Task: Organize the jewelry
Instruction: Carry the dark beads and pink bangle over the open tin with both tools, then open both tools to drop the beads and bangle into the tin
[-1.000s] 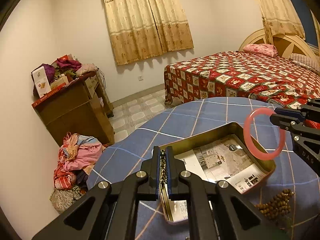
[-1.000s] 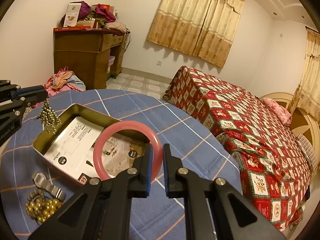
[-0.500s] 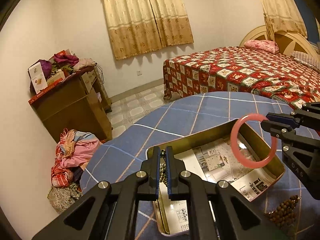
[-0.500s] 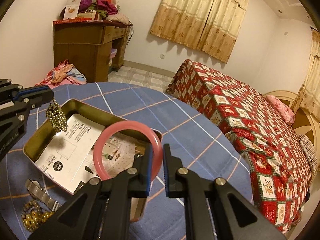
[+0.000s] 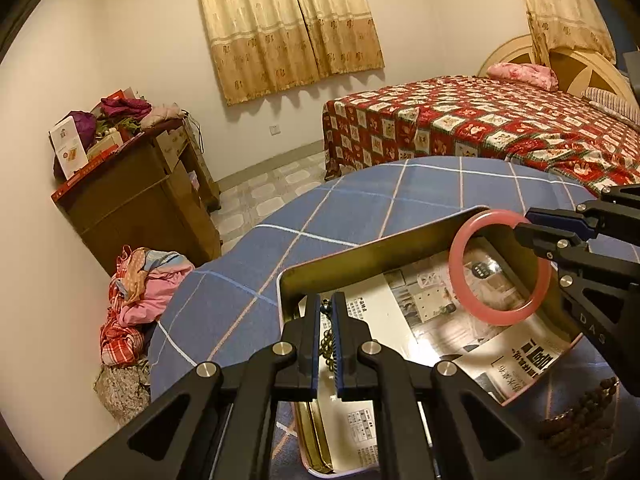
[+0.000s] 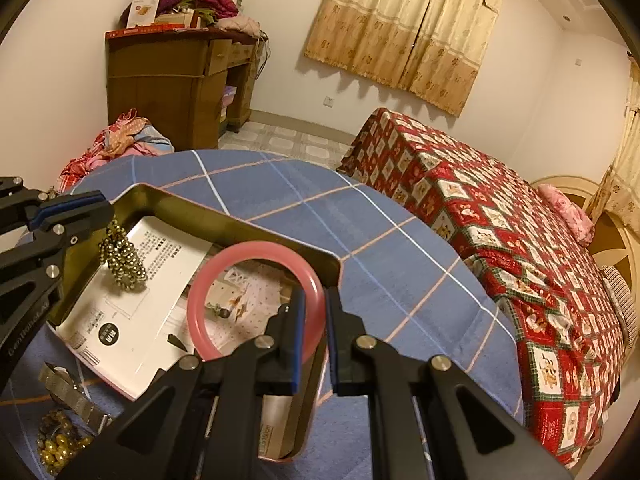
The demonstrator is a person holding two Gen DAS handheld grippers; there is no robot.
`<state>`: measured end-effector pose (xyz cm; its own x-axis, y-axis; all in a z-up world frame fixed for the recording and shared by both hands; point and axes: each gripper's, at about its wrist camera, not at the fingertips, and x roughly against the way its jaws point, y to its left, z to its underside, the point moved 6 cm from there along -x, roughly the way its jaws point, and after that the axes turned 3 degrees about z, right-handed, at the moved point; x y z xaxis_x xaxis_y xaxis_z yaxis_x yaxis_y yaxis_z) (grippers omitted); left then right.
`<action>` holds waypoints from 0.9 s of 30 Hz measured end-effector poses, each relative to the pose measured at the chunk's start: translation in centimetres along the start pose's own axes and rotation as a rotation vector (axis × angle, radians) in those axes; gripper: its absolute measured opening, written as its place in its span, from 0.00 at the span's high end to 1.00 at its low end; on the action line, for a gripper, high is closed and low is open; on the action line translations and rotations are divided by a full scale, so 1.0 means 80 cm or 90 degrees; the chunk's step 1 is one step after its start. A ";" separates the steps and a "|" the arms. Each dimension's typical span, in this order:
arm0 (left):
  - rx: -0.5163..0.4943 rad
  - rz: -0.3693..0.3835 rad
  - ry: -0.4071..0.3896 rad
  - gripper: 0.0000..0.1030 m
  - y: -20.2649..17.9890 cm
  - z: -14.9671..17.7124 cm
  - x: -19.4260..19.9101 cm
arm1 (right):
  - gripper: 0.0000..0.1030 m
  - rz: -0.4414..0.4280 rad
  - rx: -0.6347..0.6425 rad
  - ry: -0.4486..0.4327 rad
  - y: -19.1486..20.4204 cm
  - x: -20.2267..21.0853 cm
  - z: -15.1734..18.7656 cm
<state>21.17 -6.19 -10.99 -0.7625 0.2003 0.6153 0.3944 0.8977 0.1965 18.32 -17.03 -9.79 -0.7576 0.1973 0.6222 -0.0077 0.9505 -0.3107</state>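
A gold-coloured tin [image 5: 380, 252] lined with newspaper sits on the blue checked tablecloth [image 5: 360, 208]. My left gripper [image 5: 326, 300] is shut on a bronze bead chain [image 5: 329, 340]. In the right wrist view the bead chain [image 6: 122, 260] hangs in a bunch from the left gripper [image 6: 106, 208], over the tin's left end. My right gripper [image 6: 316, 300] is shut on the rim of a pink bangle [image 6: 256, 248] and holds it upright over the tin [image 6: 240, 228]. The left wrist view shows the bangle [image 5: 454, 264] above the tin's right half, with the right gripper [image 5: 524, 228] beside it.
A silver watch [image 6: 68, 392] and a gold bead bracelet [image 6: 56, 444] lie on the cloth in front of the tin. Brown wooden beads [image 5: 580, 412] lie to its right. Beyond the round table stand a bed [image 6: 500, 220], a wooden cabinet [image 5: 132, 208] and a pile of clothes [image 5: 140, 292].
Both grippers have come down and closer to the tin. The bangle and the bead chain now hang lower over its inside. Both grips are unchanged.
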 end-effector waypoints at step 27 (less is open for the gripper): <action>-0.004 -0.068 -0.002 0.26 0.011 0.020 0.019 | 0.50 -0.040 -0.021 0.001 0.000 0.012 0.020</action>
<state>19.52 -4.42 -11.11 -0.8023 0.1048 0.5876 0.3140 0.9114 0.2661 16.55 -17.22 -10.34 -0.7554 0.1376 0.6406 -0.0330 0.9685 -0.2470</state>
